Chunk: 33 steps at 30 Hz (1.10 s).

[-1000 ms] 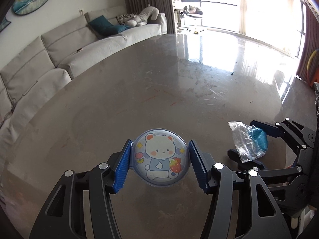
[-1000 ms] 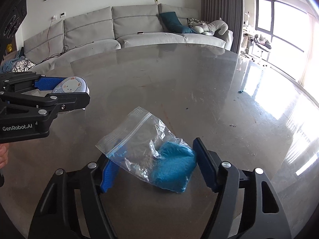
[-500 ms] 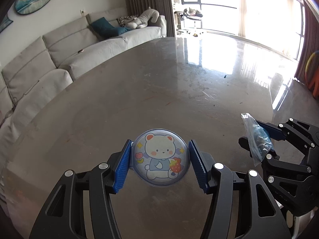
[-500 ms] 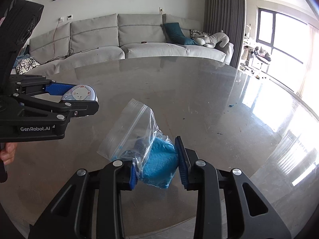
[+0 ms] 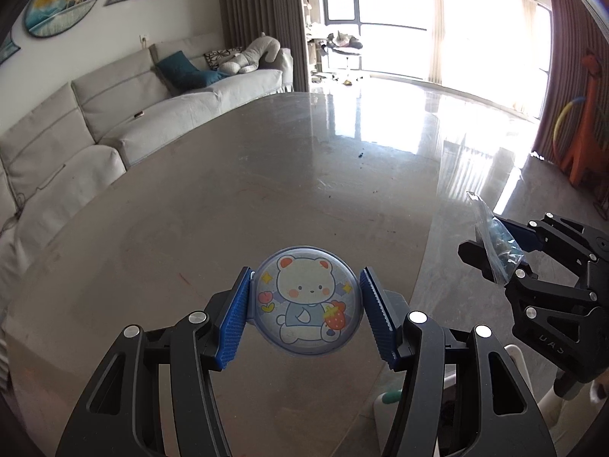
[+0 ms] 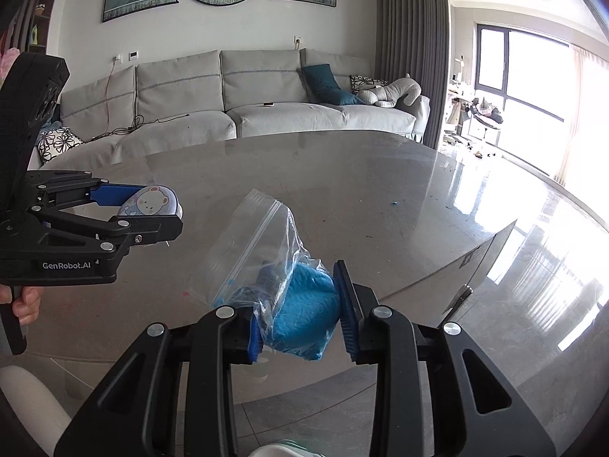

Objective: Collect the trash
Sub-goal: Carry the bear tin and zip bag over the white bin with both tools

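Both items now off the table [image 5: 236,198] and lifted, where a second ago the zip bag [image 6: 274,266] lay flat on the surface between spread right-hand jaws; since then the right gripper [image 6: 300,314] has clamped down on it and both hands have risen and pulled back toward the near edge, so floor shows under the tools. Judgement: pickup step is done for both pieces, what's left is carrying them to a bin, which I can't clearly see; a white-and-green object peeks in at 6 o'clock in the right wrist view, could be it, can't tell. Right gripper: jaws narrow, pads pressing the blue wad inside the clear bag, bag's zip end sticking up toward 11 o'clock, loose. Left gripper [image 5: 306,308]: medium-wide, unchanged, blue pads on both sides of the round bear-print case [image 5: 306,304], held flat, face up. In the right wrist view the left tool sits at 9 o'clock with the case in its jaws; in the left wrist view the right tool sits at 3 o'clock. Risk: the crumpled bag could slip.
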Motion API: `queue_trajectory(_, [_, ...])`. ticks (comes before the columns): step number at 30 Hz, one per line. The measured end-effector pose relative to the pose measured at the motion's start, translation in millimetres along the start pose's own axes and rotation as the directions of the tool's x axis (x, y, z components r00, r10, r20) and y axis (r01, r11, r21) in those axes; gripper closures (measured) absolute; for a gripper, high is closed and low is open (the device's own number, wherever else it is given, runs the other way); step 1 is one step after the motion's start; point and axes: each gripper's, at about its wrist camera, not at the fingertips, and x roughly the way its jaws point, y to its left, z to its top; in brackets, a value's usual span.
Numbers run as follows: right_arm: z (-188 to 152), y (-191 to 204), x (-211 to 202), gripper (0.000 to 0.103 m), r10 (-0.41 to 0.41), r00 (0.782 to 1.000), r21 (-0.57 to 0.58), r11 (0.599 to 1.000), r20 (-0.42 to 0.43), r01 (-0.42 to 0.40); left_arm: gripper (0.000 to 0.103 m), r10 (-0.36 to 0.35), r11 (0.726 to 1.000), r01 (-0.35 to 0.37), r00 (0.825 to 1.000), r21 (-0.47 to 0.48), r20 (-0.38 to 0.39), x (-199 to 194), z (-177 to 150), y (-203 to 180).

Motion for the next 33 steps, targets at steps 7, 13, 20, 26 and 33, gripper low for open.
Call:
queue_trajectory(7, [-27.2,1.7,-48.6,0.070,-0.015,1.000,0.015,1.000,-0.017,0.015,0.047,-0.046,0.998,0.046,0.999,0.038,0.003,-20.7,-21.6,-38.0])
queue_trajectory(13, [-47.4,-1.1,-82.9,0.070,-0.035,0.999,0.032,0.999,-0.038,0.036,0.047,-0.100,0.994,0.101,0.995,0.043,-0.013,-31.2,-45.7,-64.2])
queue_trajectory(20, [-72.5,-9.5,-116.6,0.070,-0.073,0.996,0.044,0.996,-0.057,0.076,0.047,-0.163,0.984,0.165,0.986,0.068,-0.040,-37.2,-76.1,-100.1])
queue_trajectory(26, [-91.4,-14.2,-132.1,0.070,-0.099,0.992,0.068,0.992,-0.074,0.105,0.047,-0.198,0.972,0.204,0.978,0.120,-0.058,-36.7,-101.5,-134.5])
queue_trajectory(33, [-118.2,-22.5,-147.4,0.070,-0.126,0.986,0.091,0.986,-0.107,0.136,0.047,-0.255,0.950,0.273,0.959,0.152,-0.125,-21.3,-130.8,-173.2])
